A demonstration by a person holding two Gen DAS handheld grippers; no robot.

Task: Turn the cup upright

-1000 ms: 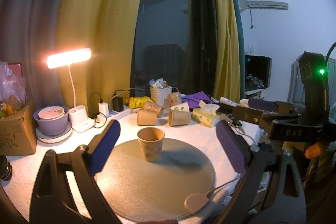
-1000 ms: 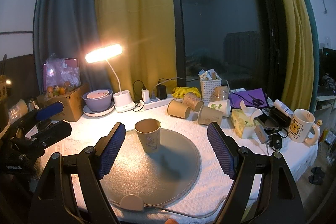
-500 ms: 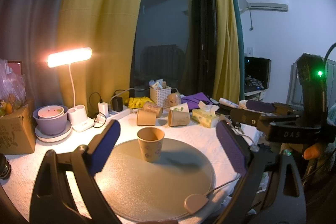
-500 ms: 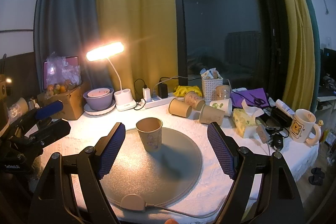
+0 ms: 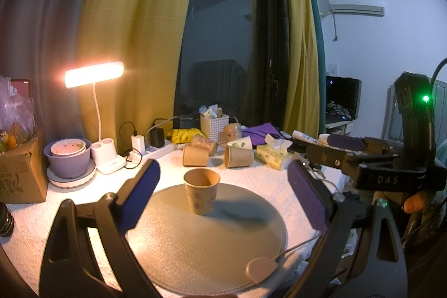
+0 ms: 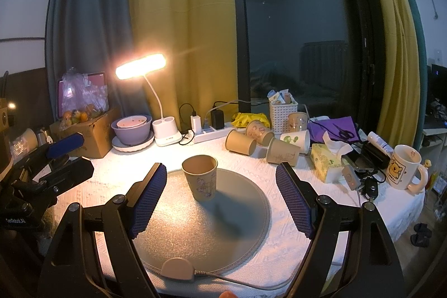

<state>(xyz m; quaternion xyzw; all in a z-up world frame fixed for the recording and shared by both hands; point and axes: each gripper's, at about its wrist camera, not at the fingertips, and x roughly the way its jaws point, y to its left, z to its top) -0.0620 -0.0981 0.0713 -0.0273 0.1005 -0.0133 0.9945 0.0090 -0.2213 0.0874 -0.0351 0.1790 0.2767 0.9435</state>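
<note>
A brown paper cup (image 5: 201,194) stands upright, mouth up, on the far part of a round grey mat (image 5: 218,250); it also shows in the right wrist view (image 6: 200,177) on the mat (image 6: 212,236). My left gripper (image 5: 223,200) is open and empty, held back from the cup above the mat's near side. My right gripper (image 6: 220,198) is open and empty, also short of the cup. Each gripper appears at the other view's edge: the right one (image 5: 363,155), the left one (image 6: 53,155).
Several paper cups (image 6: 265,143) lie on their sides behind the mat. A lit desk lamp (image 6: 156,102), purple bowls (image 6: 132,129), a cardboard box (image 6: 83,130), a power strip (image 6: 212,130), a white basket (image 6: 282,113), a tissue box (image 6: 325,162) and a mug (image 6: 403,171) crowd the table's back and right.
Both grippers have drifted slightly, staying open. The cup has stayed upright in the same spot on the mat.
</note>
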